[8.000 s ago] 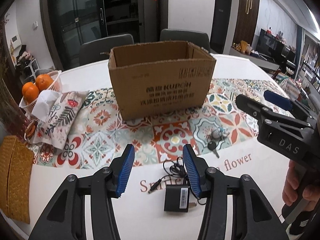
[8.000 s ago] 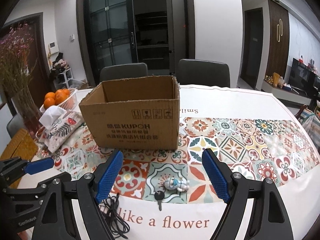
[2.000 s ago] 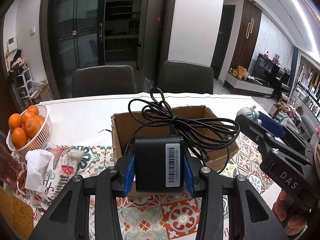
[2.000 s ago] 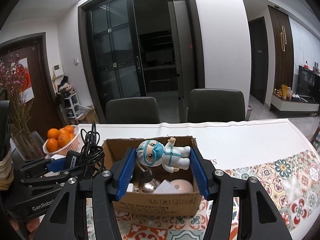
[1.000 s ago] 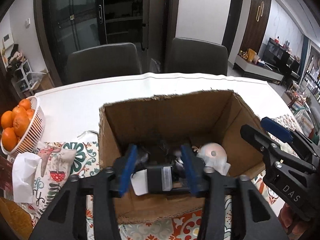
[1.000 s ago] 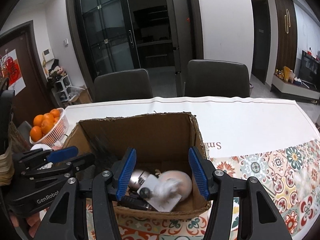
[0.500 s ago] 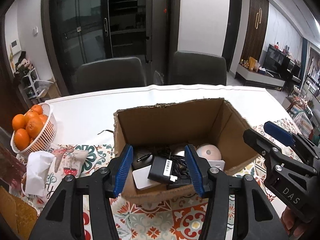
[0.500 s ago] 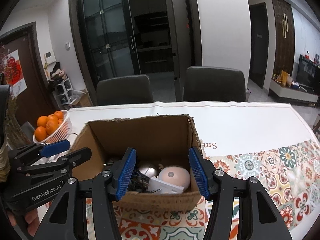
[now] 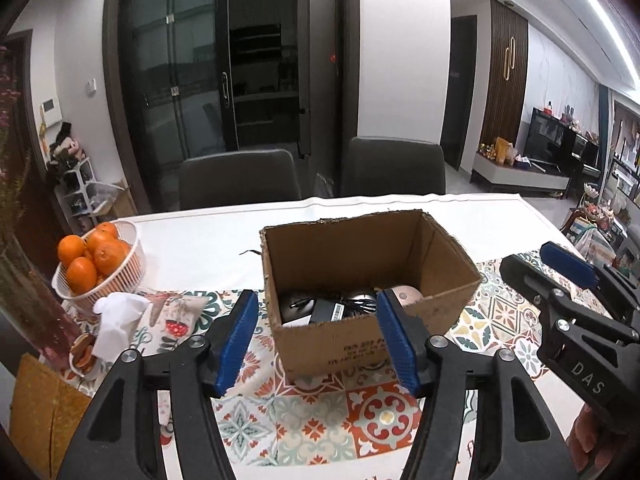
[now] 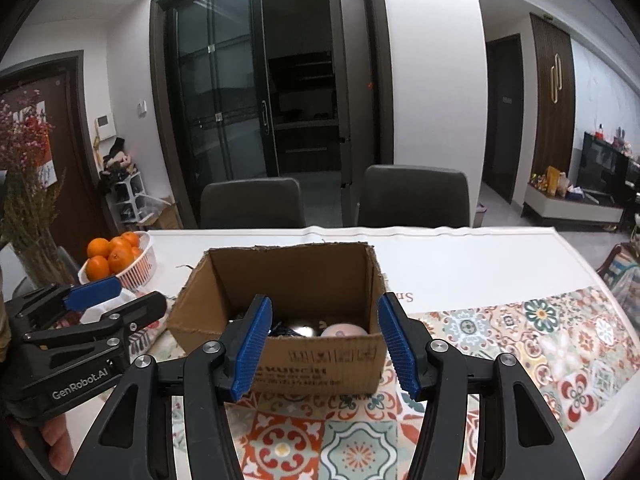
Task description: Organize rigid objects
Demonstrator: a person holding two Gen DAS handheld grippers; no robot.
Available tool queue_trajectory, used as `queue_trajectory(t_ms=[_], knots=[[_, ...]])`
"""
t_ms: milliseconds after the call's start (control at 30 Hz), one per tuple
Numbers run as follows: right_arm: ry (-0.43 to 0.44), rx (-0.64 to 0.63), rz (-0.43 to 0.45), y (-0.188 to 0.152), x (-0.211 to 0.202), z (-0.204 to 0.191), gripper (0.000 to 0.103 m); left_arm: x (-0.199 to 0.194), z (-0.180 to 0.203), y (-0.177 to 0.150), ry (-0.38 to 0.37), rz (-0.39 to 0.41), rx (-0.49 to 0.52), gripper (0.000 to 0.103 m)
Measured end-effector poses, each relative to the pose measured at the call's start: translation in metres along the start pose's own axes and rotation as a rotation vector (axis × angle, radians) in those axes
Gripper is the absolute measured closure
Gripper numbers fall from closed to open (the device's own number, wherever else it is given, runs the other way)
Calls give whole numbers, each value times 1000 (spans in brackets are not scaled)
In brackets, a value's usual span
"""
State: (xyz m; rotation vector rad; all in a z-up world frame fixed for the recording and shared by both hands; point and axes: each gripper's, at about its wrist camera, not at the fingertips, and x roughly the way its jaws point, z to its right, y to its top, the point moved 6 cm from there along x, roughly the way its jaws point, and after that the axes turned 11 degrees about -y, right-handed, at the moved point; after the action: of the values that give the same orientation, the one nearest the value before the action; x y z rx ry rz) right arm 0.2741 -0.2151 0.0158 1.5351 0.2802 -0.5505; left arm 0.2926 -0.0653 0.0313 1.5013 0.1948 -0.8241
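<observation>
Open brown cardboard box (image 9: 372, 344) on a patterned tablecloth (image 9: 384, 412), holding a black adapter (image 9: 332, 310) with coiled cable, a dark round item and a pink round item (image 9: 406, 294). Both grippers hover before the box, angled down. Left gripper (image 9: 316, 340): jaws opening, empty. Right gripper (image 10: 322, 344): blue pads apart, gripping nothing. Basket of oranges (image 9: 94, 256) to the left.
</observation>
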Motion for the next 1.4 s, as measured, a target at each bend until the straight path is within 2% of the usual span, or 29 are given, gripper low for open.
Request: queue_trajectory(t_ms=[167,367,633,833,1067,1400], knots=[[-11,-1,50,-3,-30,2,45,-30,7,-7,17,61,9,35],[-9,10,79,-14,-62,8,41,-64,18,-18,50,142,24,20],[-78,19,130,-29,-92,18,22,-86,21,-38,105,177,39,10],[-106,26,137,-36,-104,20,15,-101,23,-53,147,205,28,0],[-130,26,149,-43,-114,19,13,-116,18,-69,194,218,14,0],[-140,21,168,-53,-129,16,11,-125,18,-81,180,214,-5,0]])
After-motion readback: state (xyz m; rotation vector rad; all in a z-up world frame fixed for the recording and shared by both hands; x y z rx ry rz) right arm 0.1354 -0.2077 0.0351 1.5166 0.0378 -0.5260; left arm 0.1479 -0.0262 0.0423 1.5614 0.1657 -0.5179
